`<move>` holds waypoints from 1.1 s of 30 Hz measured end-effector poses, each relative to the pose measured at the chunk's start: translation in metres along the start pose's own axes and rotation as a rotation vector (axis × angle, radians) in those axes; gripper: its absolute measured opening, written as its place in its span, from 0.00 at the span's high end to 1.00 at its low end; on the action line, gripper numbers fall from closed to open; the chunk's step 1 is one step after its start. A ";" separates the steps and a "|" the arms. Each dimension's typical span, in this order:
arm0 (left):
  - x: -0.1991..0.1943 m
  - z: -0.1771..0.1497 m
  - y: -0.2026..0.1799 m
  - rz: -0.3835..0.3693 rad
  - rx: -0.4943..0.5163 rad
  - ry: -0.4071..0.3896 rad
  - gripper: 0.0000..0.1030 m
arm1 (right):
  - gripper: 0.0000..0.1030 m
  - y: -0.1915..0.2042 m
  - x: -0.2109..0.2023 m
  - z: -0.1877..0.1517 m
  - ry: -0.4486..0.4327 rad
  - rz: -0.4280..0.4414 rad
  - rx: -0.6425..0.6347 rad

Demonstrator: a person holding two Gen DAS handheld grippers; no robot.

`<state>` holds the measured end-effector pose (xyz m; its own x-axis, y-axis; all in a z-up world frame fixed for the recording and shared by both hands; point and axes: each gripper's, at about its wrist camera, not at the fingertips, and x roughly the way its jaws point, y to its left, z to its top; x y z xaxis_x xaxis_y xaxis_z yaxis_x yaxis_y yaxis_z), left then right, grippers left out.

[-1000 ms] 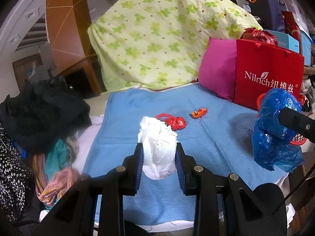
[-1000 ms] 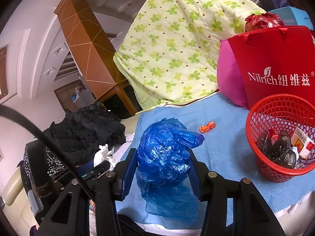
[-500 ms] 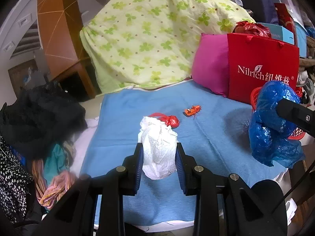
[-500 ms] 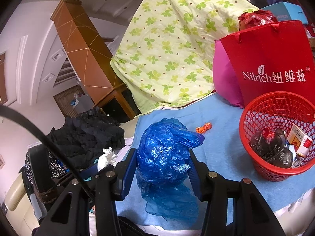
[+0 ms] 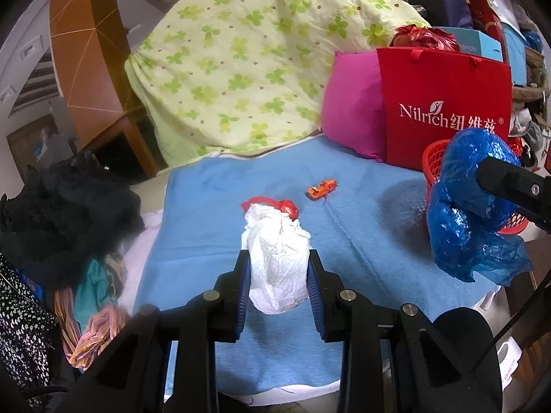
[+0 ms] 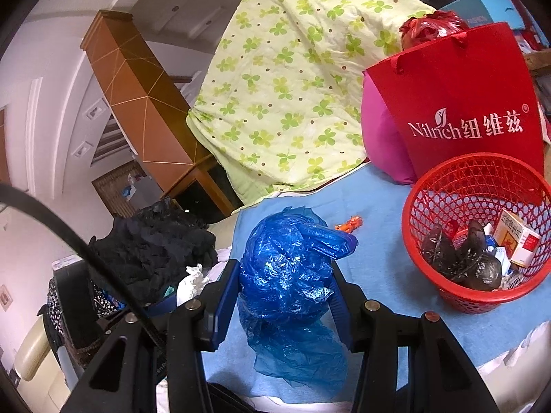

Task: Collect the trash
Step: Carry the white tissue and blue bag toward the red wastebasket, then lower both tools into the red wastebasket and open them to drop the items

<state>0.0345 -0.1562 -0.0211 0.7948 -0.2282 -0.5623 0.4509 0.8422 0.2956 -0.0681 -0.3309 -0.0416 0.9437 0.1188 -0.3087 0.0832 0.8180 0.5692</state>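
Note:
My left gripper (image 5: pixel 277 277) is shut on a crumpled white plastic bag (image 5: pixel 277 261), held above the blue blanket (image 5: pixel 361 241). My right gripper (image 6: pixel 284 287) is shut on a crumpled blue plastic bag (image 6: pixel 287 268), which also shows at the right of the left wrist view as the blue bag (image 5: pixel 465 203). A red mesh basket (image 6: pixel 434 186) with boxes and dark bags inside stands to the right of the blue bag. On the blanket lie a red knotted bag (image 5: pixel 287 206), partly hidden behind the white bag, and a small orange wrapper (image 5: pixel 322 189).
A red Nilrich shopping bag (image 6: pixel 465 110) and a pink pillow (image 5: pixel 351 103) stand behind the basket. A green flowered quilt (image 5: pixel 248 58) is heaped at the back. Dark clothes (image 5: pixel 65 203) pile up left of the blanket. A wooden cabinet (image 6: pixel 137 103) stands beyond.
Both grippers have drifted rightward with their bags still held. The red basket has come nearer and more central in the right wrist view.

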 end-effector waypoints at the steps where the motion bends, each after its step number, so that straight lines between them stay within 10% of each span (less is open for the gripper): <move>1: 0.000 0.000 -0.002 0.000 0.005 0.001 0.67 | 0.48 -0.001 0.000 0.000 -0.001 0.000 0.004; 33: 0.009 0.025 -0.091 -0.095 0.133 0.003 0.67 | 0.48 -0.078 -0.057 0.015 -0.115 -0.094 0.131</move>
<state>0.0105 -0.2470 -0.0339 0.7449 -0.3025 -0.5946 0.5743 0.7444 0.3407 -0.1231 -0.4099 -0.0566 0.9596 -0.0264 -0.2802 0.2068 0.7416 0.6382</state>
